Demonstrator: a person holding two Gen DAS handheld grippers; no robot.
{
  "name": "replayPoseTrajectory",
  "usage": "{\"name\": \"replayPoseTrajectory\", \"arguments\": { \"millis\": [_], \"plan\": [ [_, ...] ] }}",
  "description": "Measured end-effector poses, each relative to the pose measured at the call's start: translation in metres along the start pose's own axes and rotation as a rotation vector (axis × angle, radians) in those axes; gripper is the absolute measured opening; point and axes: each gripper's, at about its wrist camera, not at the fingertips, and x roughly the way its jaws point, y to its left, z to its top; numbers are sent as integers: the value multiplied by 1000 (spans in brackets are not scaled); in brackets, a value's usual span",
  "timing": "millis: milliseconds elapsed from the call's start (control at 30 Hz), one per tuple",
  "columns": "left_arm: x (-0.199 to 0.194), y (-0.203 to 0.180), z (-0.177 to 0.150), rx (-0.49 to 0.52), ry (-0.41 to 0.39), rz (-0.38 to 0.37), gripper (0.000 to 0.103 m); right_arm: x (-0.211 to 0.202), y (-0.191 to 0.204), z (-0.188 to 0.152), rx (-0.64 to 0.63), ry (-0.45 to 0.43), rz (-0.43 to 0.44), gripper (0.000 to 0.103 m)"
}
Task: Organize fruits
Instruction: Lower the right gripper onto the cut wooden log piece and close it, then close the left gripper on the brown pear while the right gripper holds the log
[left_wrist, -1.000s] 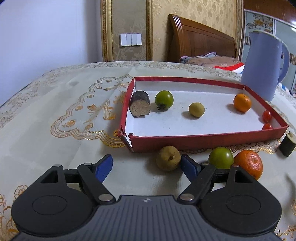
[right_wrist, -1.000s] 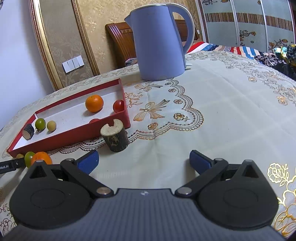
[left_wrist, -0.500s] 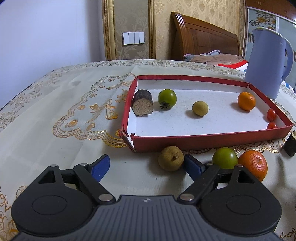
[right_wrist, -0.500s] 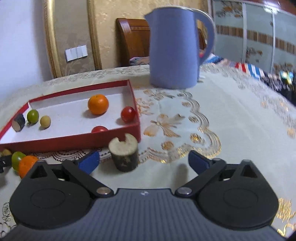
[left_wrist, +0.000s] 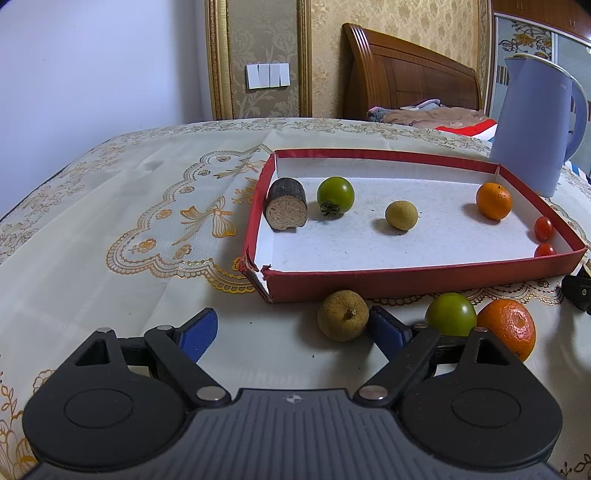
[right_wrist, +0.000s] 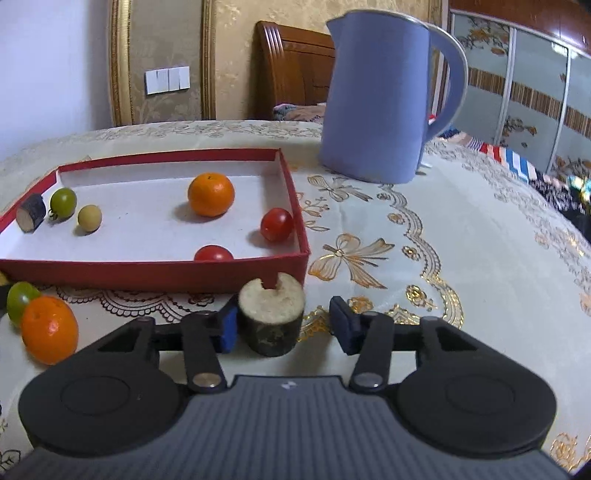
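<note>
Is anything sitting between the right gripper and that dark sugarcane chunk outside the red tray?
Nothing visible does. The dark-skinned sugarcane chunk with the pale cut top already stands between the open blue pads of the right gripper, close to the left pad. The red cardboard tray's front wall lies just beyond it.

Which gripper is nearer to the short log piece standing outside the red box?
Right. The right gripper has its open jaws on either side of the log piece. The left gripper sits over by the brown fruit, far from it.
</note>
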Motion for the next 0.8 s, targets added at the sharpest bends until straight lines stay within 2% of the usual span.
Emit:
{"name": "replayPoseTrajectory", "arguments": {
  "millis": [133, 167, 200, 800],
  "plan": [
    [0, 0, 0, 0, 0, 0, 89, 0, -3, 0, 17, 2, 19, 43],
    [0, 0, 0, 1, 0, 1, 89, 0, -3, 0, 17, 2, 31, 33],
    [0, 0, 0, 0, 0, 0, 89, 0, 0, 0, 9, 1, 35, 31],
    [-1, 0, 0, -4, -1, -2, 89, -1, -5, -2, 39, -7, 48, 30]
  ]
}}
